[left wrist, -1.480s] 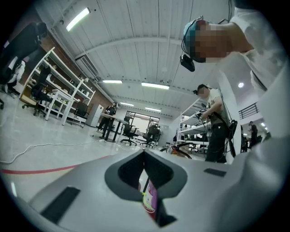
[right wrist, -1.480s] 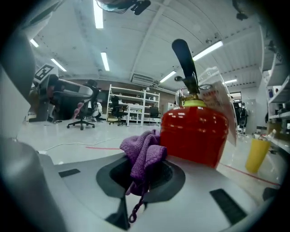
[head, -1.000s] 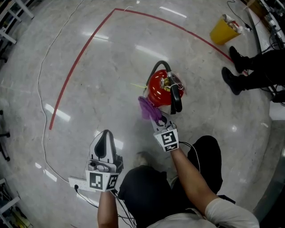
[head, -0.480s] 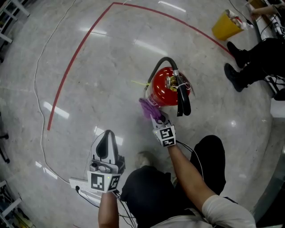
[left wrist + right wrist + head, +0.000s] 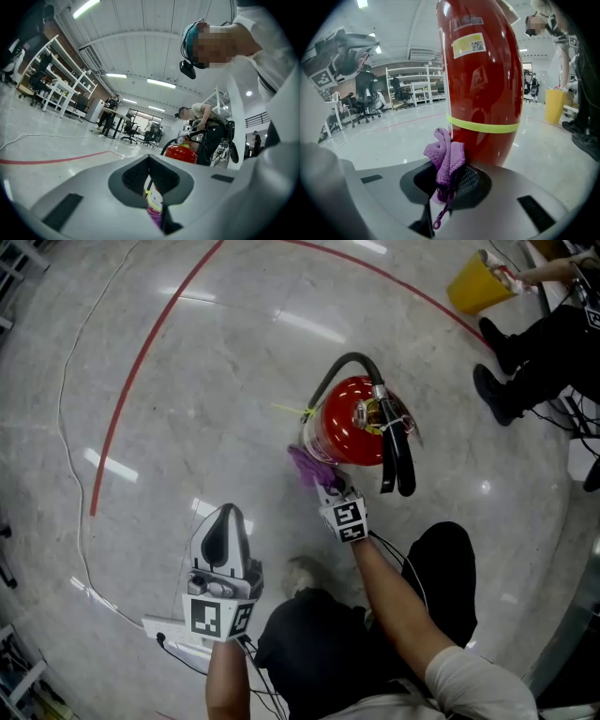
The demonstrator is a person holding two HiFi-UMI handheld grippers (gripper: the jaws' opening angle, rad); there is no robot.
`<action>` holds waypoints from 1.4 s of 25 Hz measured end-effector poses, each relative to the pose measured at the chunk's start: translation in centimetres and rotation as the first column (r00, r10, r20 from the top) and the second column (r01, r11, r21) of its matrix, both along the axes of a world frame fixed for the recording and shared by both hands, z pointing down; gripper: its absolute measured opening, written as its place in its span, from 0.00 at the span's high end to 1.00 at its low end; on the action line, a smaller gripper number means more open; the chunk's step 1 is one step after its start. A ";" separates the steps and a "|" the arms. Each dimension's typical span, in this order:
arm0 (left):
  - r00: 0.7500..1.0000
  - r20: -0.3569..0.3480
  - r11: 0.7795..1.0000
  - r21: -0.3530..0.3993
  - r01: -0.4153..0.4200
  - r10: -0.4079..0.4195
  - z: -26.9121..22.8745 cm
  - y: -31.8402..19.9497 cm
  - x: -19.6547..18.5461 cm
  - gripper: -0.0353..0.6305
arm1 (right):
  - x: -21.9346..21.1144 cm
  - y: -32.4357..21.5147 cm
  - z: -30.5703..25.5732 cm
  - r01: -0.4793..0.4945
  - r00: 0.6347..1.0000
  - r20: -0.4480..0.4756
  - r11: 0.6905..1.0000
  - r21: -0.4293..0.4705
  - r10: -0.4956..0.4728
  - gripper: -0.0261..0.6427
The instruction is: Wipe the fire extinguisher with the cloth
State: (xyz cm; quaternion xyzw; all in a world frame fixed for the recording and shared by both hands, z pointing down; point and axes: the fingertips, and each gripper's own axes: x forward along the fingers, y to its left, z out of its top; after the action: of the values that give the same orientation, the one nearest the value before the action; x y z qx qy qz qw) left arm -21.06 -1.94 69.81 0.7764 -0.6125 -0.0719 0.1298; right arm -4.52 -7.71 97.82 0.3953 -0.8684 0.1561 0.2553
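My right gripper (image 5: 330, 487) pinches purple cloth (image 5: 307, 465), cloth touching near-left side of red fire extinguisher (image 5: 352, 423). Left gripper (image 5: 224, 524) well apart from extinguisher, nearer me and leftward, jaws together. Red tape line (image 5: 131, 395) curves beyond extinguisher. Yellow bin (image 5: 476, 283), black boots (image 5: 499, 381) off to extinguisher's right.

Dressed in black trousers (image 5: 319, 652), white short sleeve (image 5: 473, 681), grey shoe (image 5: 302, 573). Pale grey shell on left gripper (image 5: 225, 517), same on right gripper (image 5: 330, 486). Black-and-white marker cube (image 5: 216, 618) capping each, thin black cable (image 5: 401, 549) trailing.
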 end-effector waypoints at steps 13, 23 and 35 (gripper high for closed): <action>1.000 0.007 1.000 0.007 -0.030 0.030 0.7 -2.0 0.8 0.94 | 0.1 -0.3 3.1 -0.009 0.999 -0.031 0.998 -0.058 0.008 0.89; 0.999 0.040 0.999 0.036 -0.020 0.018 -3.0 -1.9 0.8 0.94 | -0.5 1.5 -8.6 0.068 0.994 0.077 0.995 0.073 -0.074 0.89; 0.998 0.064 0.999 0.050 -0.016 0.013 -13.2 -0.4 2.1 0.94 | -1.3 6.6 -30.1 0.161 0.969 0.133 0.937 0.309 -0.210 0.89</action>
State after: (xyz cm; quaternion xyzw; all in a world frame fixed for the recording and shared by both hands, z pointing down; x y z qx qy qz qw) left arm -18.98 -2.36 56.57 0.7859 -0.6085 -0.0619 0.0911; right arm -5.81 -1.15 67.71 0.3310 -0.9335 0.0314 0.1346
